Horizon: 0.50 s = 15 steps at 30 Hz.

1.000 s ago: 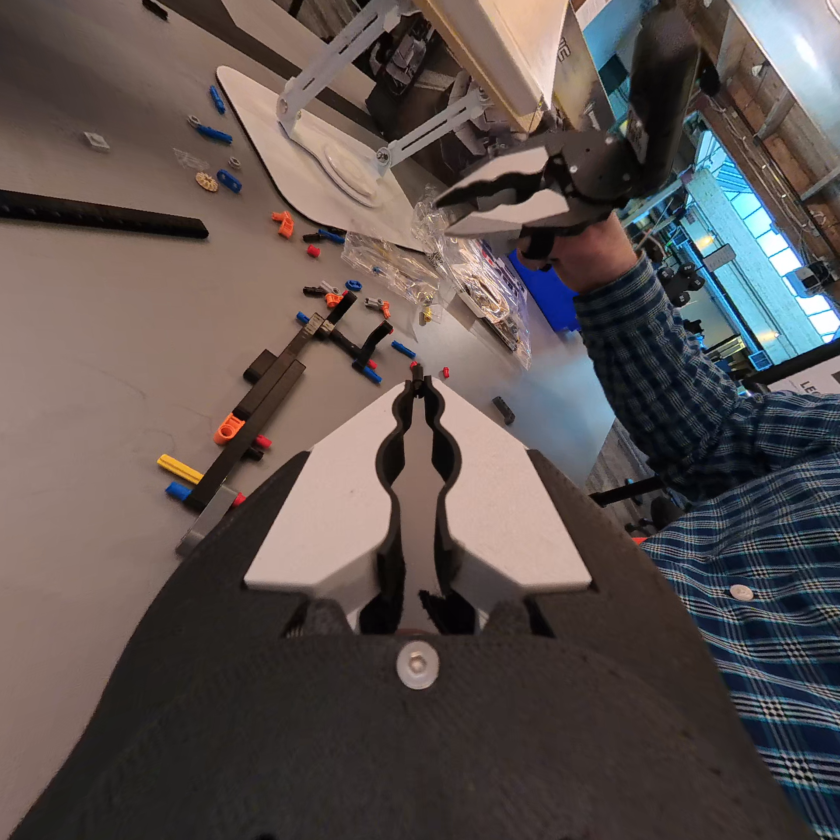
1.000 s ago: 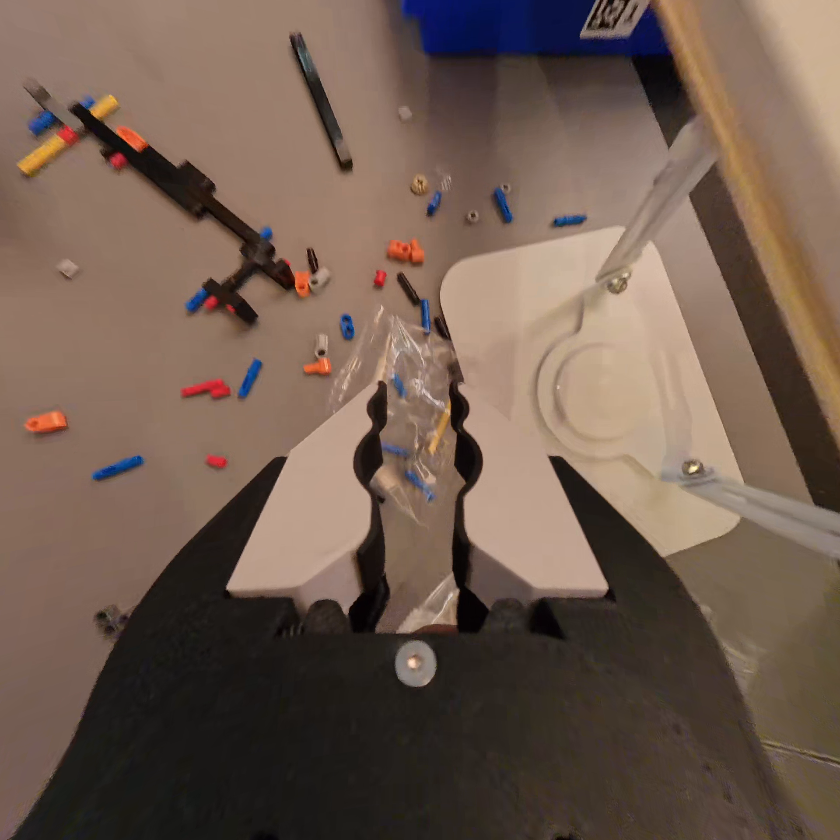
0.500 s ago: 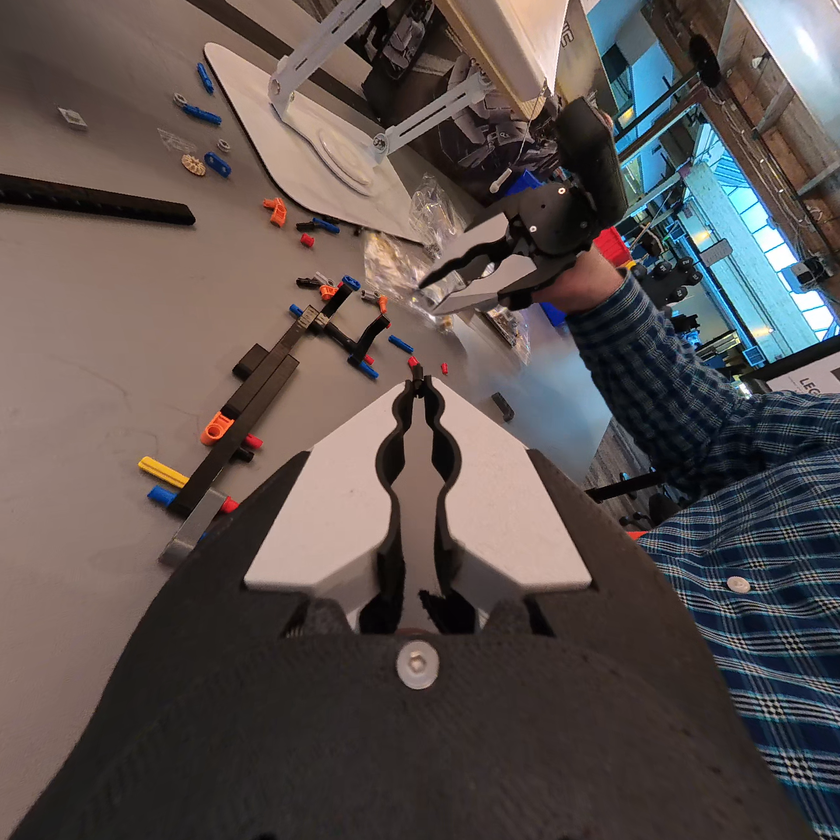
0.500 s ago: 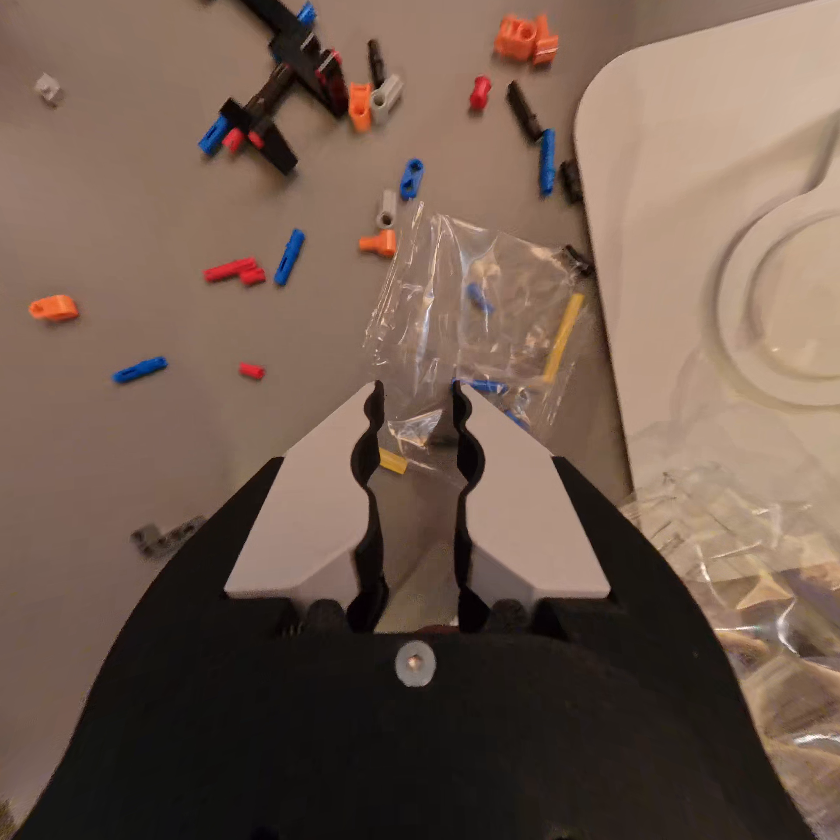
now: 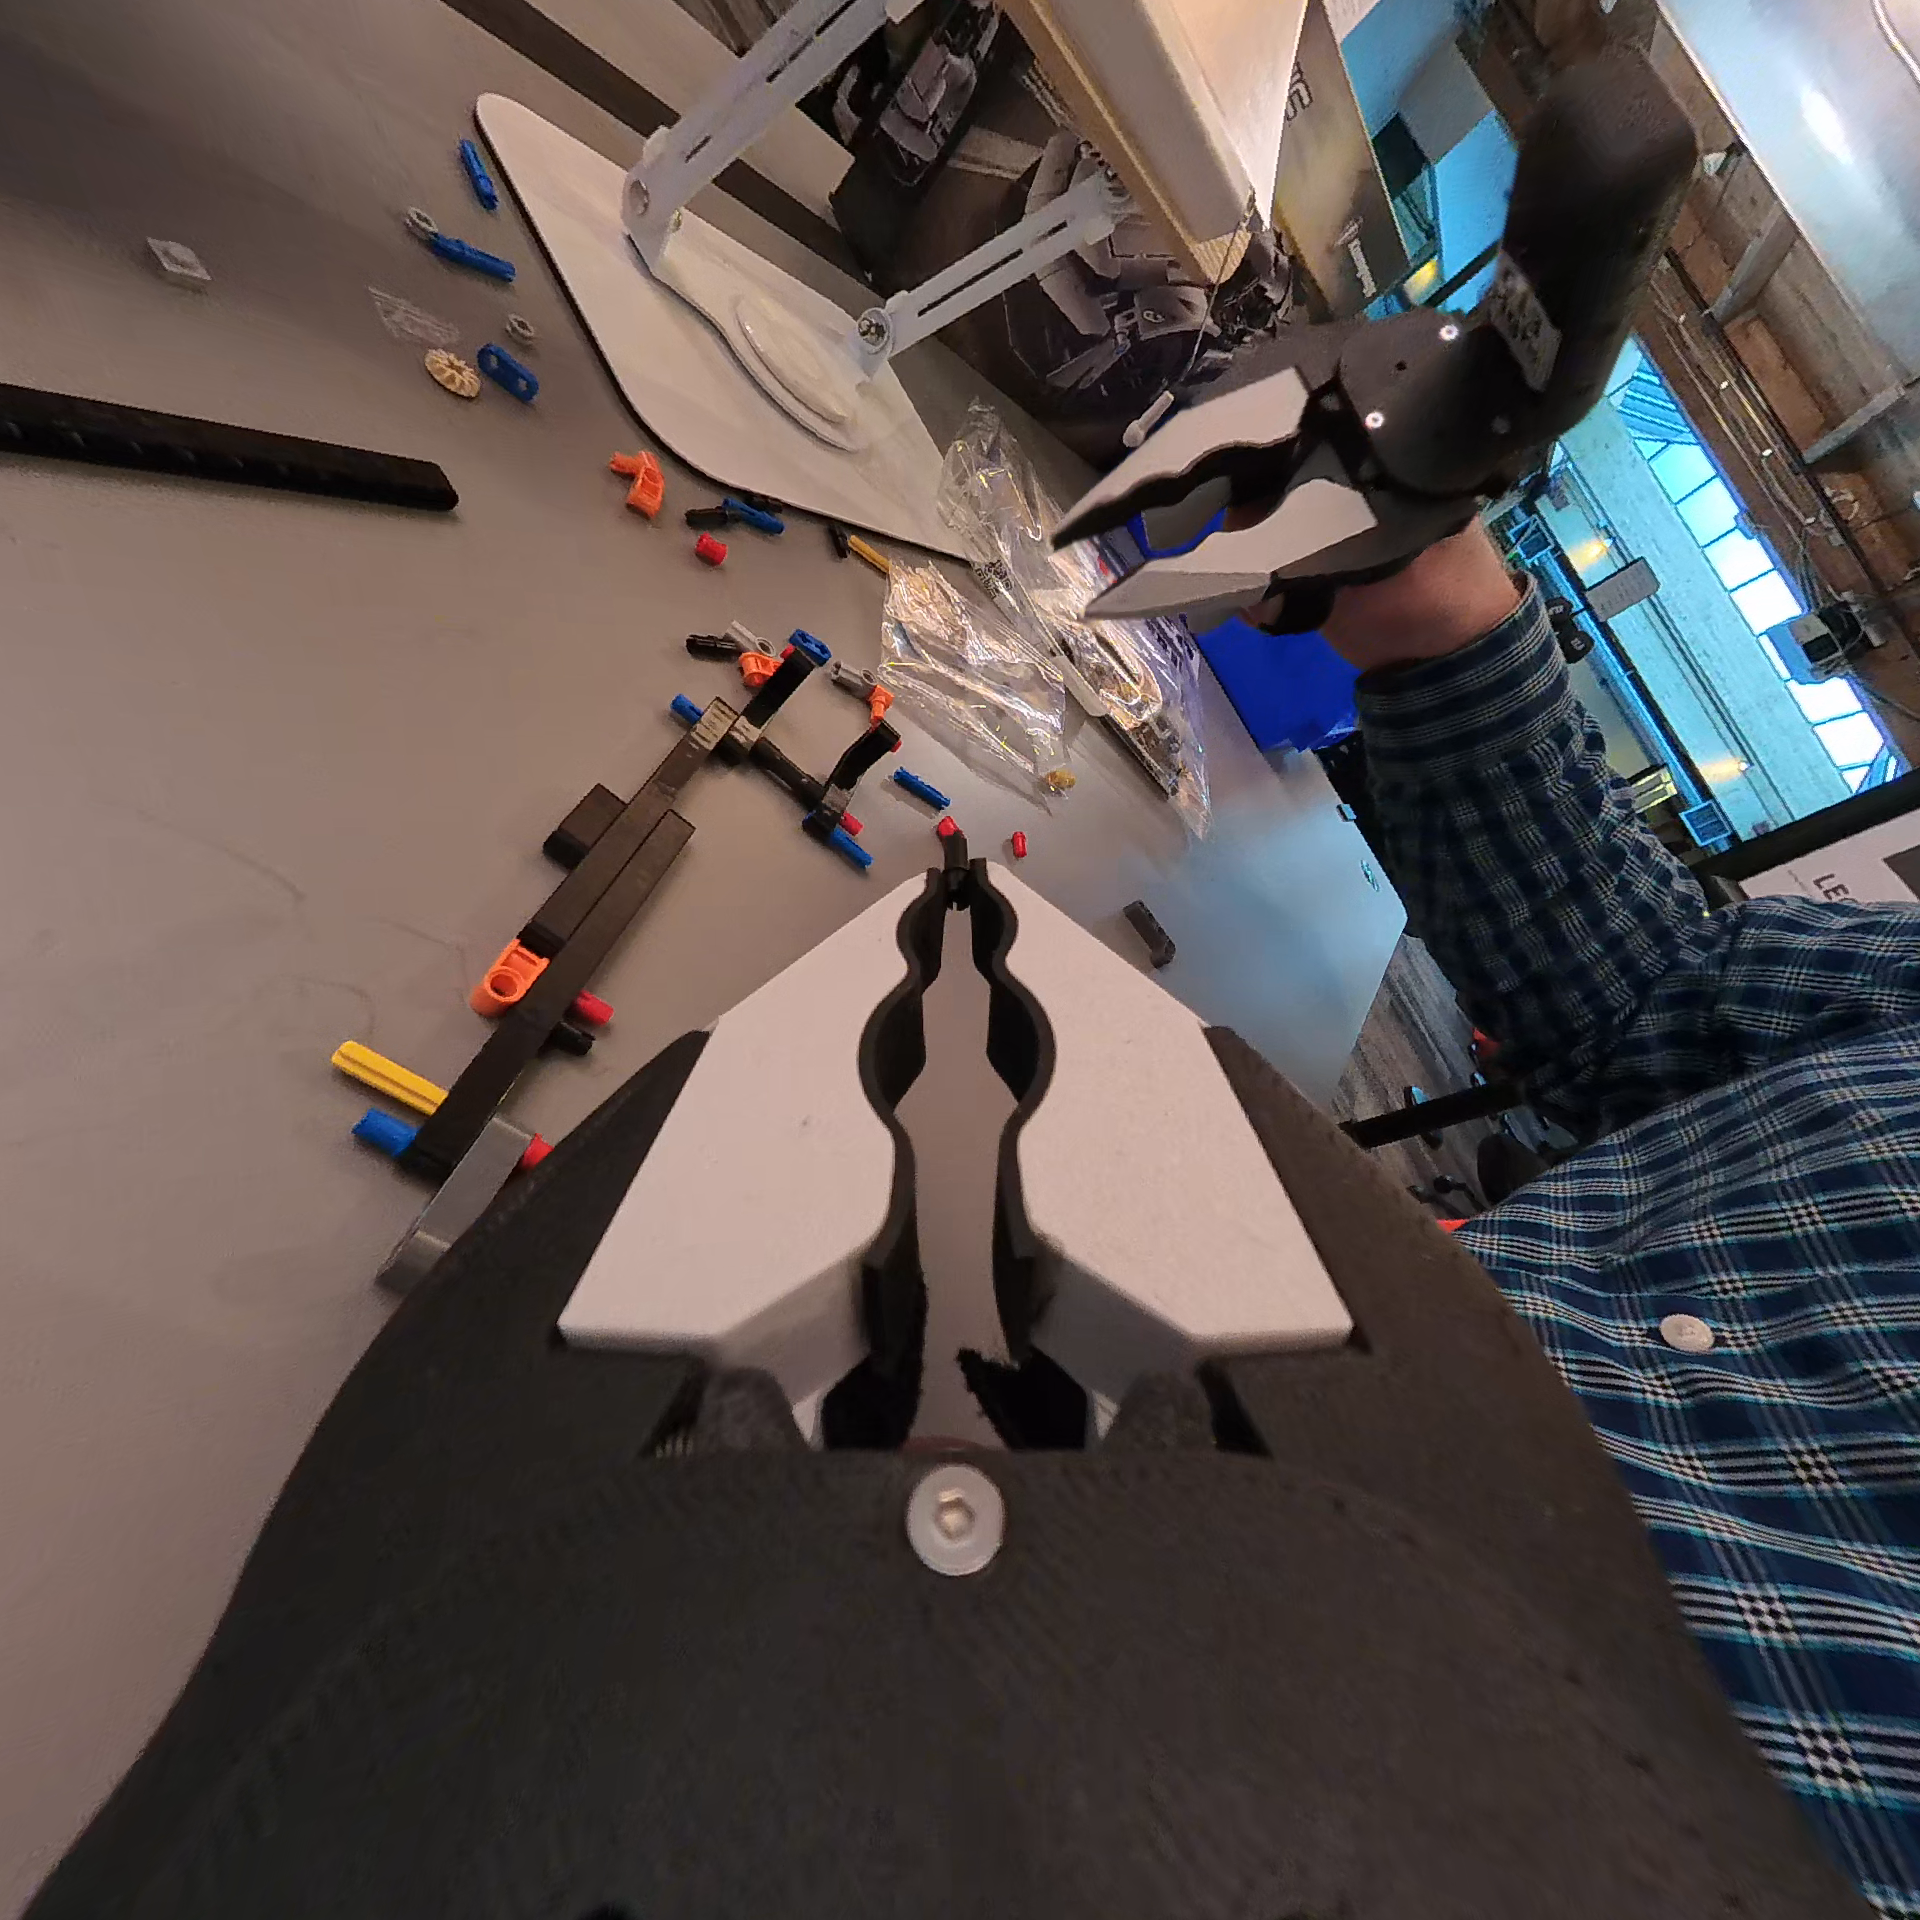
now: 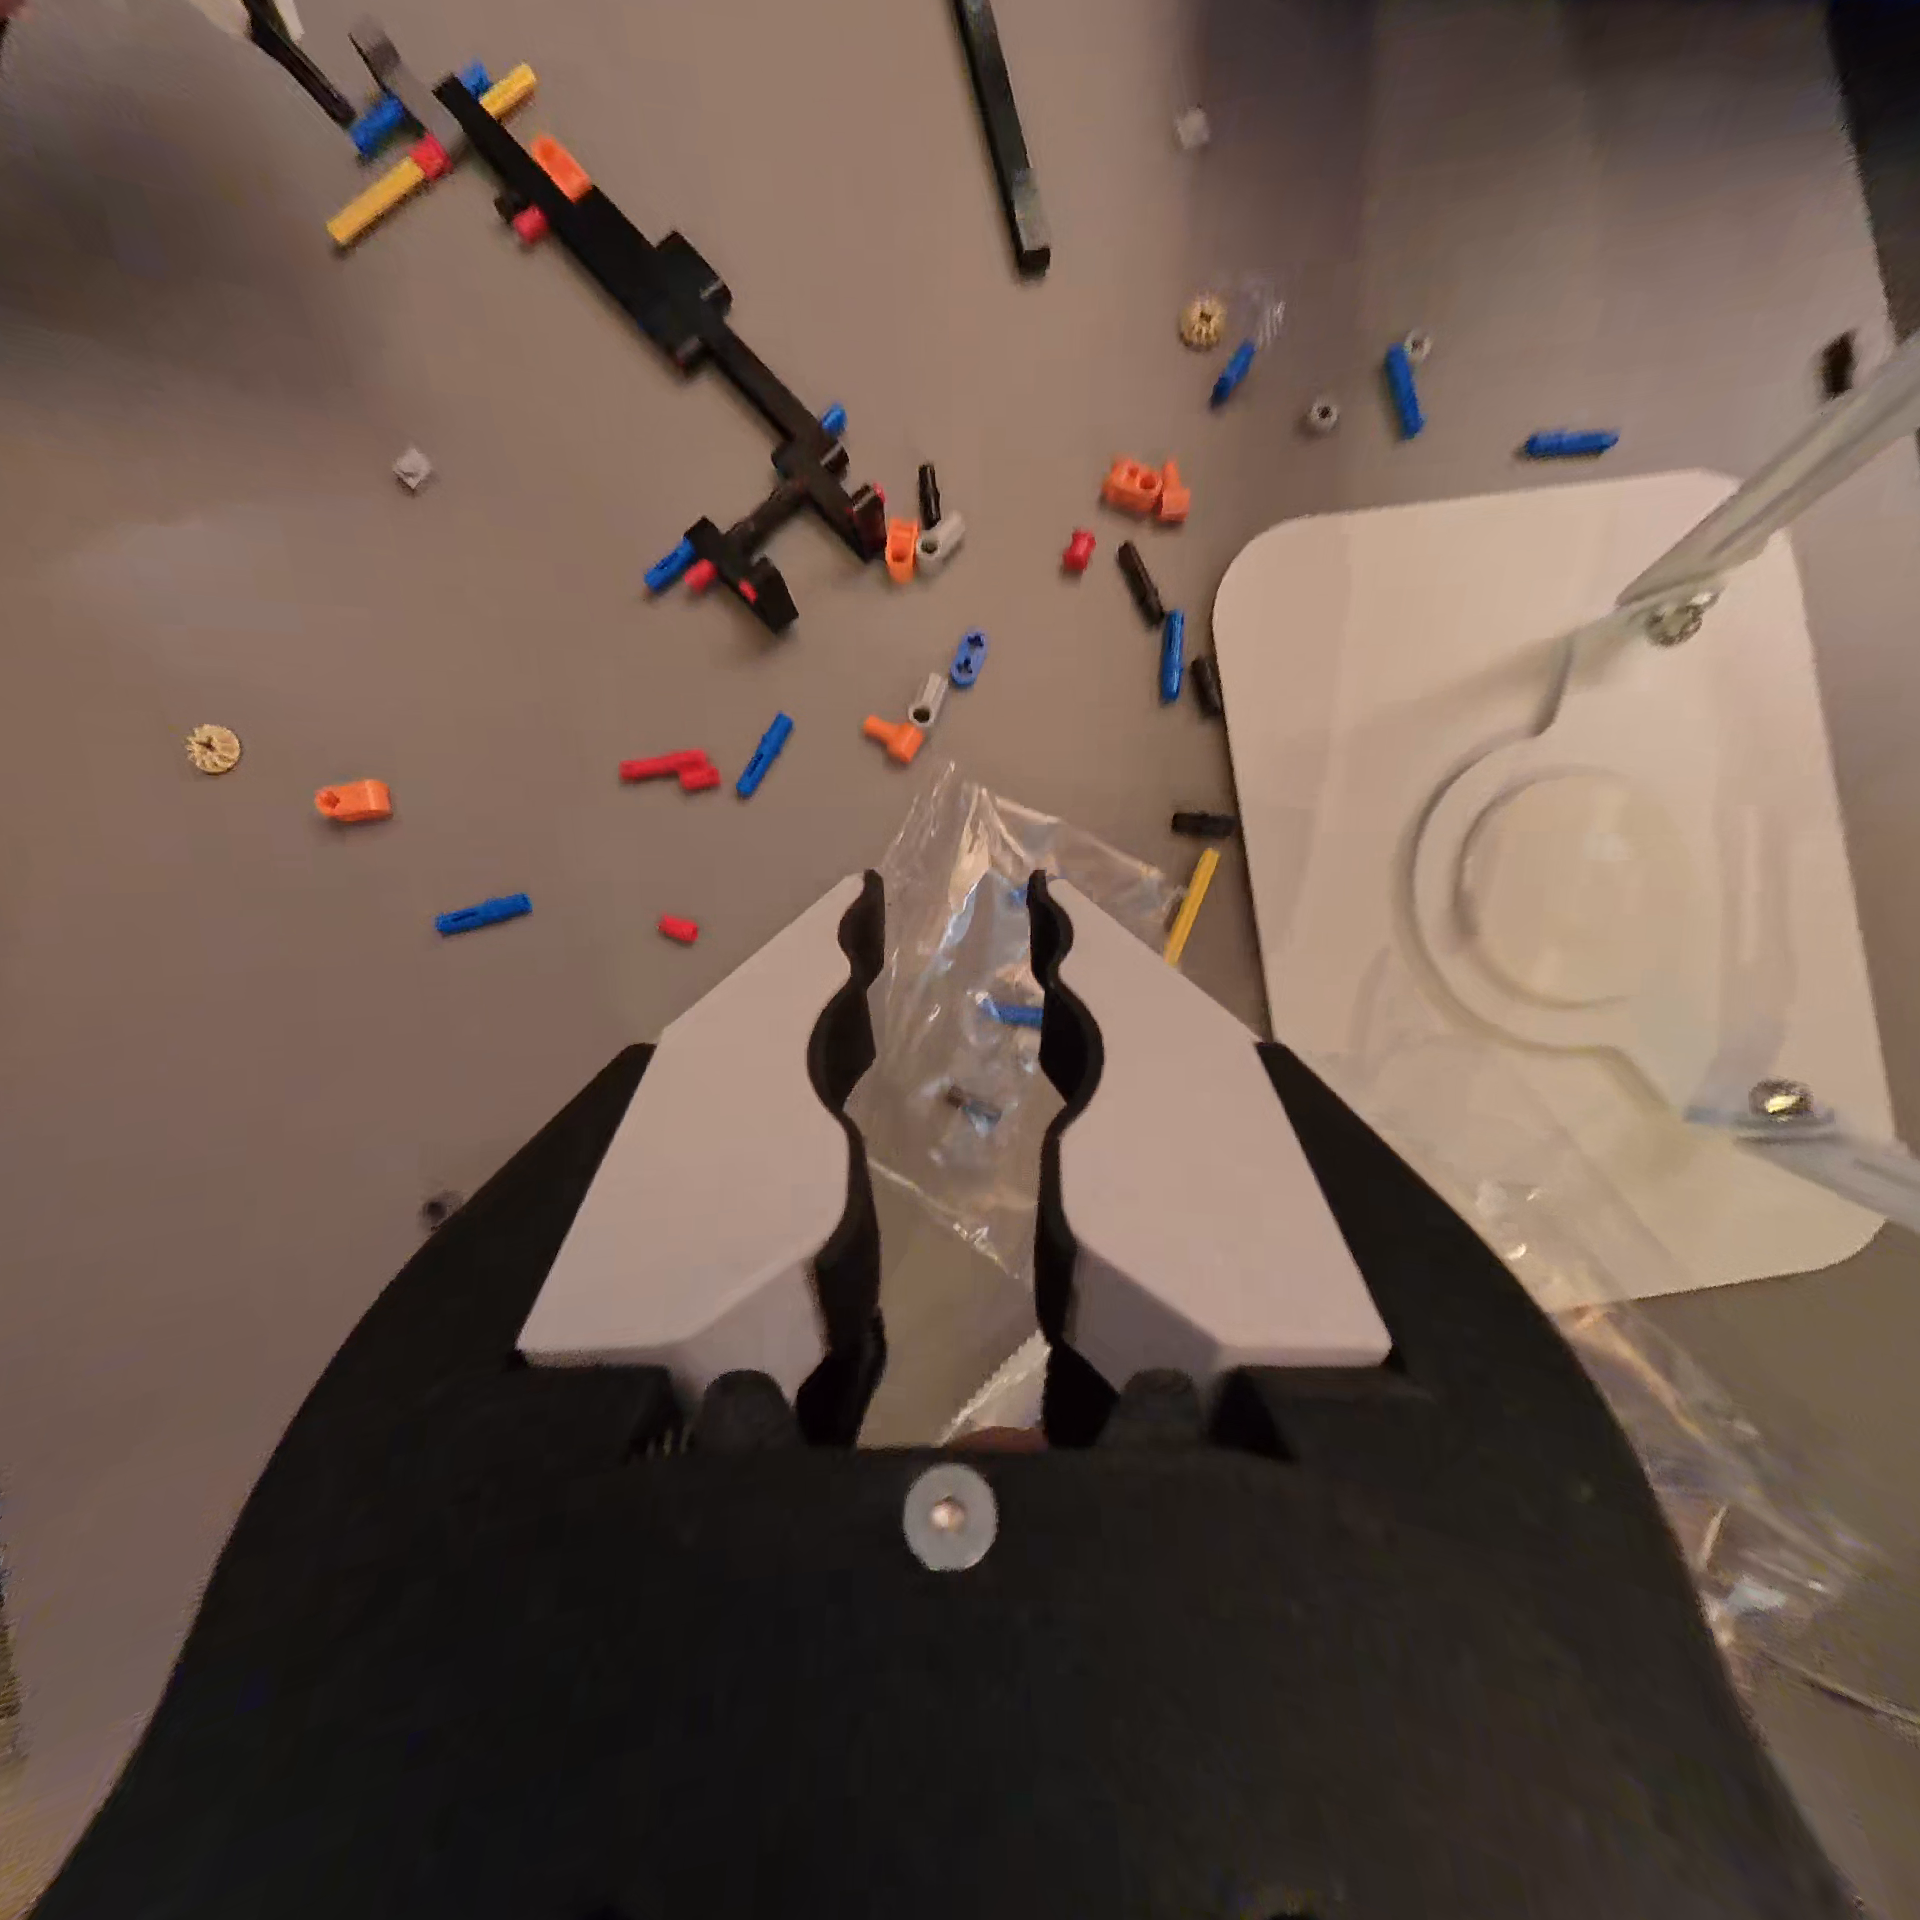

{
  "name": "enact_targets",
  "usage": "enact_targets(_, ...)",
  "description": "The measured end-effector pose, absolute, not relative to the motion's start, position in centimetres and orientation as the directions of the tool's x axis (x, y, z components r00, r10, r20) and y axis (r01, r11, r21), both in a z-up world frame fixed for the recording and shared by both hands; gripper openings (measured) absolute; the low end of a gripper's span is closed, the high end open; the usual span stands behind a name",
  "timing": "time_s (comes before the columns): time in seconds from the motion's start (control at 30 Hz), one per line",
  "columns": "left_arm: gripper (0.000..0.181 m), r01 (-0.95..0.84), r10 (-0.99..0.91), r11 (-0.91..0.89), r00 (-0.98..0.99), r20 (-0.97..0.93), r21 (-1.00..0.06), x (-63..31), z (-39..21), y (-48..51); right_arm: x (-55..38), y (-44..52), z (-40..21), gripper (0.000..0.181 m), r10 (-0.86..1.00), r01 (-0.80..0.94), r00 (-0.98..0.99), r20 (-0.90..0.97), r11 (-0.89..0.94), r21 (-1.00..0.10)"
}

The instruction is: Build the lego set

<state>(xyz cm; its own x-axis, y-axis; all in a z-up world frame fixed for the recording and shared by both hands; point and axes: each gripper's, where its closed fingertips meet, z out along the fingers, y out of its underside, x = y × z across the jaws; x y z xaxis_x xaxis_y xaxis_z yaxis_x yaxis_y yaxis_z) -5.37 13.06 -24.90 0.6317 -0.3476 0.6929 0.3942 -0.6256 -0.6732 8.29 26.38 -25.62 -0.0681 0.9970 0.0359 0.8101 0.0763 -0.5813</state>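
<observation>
A partly built black Lego beam assembly (image 5: pixel 623 904) with orange, red, blue and yellow pieces lies on the grey table; it also shows in the right wrist view (image 6: pixel 644 270). My left gripper (image 5: pixel 961 868) hovers low over the table, shut on a small black pin with a red end. My right gripper (image 6: pixel 956 883) is open and empty, held above a clear plastic bag (image 6: pixel 997 997) with a few small pieces in it. In the left wrist view the right gripper (image 5: pixel 1081 571) hangs in the air over the bags (image 5: pixel 977 675), jaws apart.
Loose small pins and connectors (image 6: pixel 764 753) are scattered over the table. A white stand base plate (image 6: pixel 1558 727) sits at the right with a yellow axle (image 6: pixel 1190 904) beside it. A long black beam (image 5: pixel 208 457) lies at the far left. A blue bin (image 5: pixel 1278 675) stands behind the bags. The tips of one gripper are about 20 cm away from the tips of the other. The long black beam (image 5: pixel 208 457) is about 15 cm from my left fingertips and 25 cm from my right. It is also in sight in the right wrist view (image 6: pixel 981 102).
My right gripper dipped close to the clear bag, then rose again, still open. My left gripper has stayed almost still, shut on the pin.
</observation>
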Motion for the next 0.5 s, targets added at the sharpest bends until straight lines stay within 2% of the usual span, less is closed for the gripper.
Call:
enact_targets(0.17,0.002,0.396,-0.34,-0.631,0.631,0.697,-0.667,-5.4,-25.2,13.1,6.8,26.7,-25.2,0.026,0.993,0.777,-0.066,0.096,0.112,-0.619)
enact_targets(0.3,0.002,0.395,-0.339,-0.629,0.635,0.694,-0.669,-5.4,-25.3,13.1,6.9,27.2,-26.3,0.031,0.994,0.799,-0.049,0.098,0.098,-0.594)
enact_targets(0.37,0.002,0.395,-0.339,-0.63,0.635,0.694,-0.669,-5.4,-25.4,13.2,7.5,27.3,-27.6,0.04,0.997,0.825,-0.029,0.069,0.063,-0.561)
enact_targets(0.47,0.002,0.391,-0.34,-0.631,0.636,0.693,-0.669,-5.3,-25.4,13.2,8.4,27.0,-29.5,0.064,0.999,0.85,0.01,0.032,0.008,-0.526)
enact_targets(0.5,0.002,0.391,-0.34,-0.631,0.636,0.693,-0.669,-5.3,-25.4,13.2,8.7,26.8,-29.9,0.065,1.0,0.854,0.019,0.018,-0.007,-0.521)
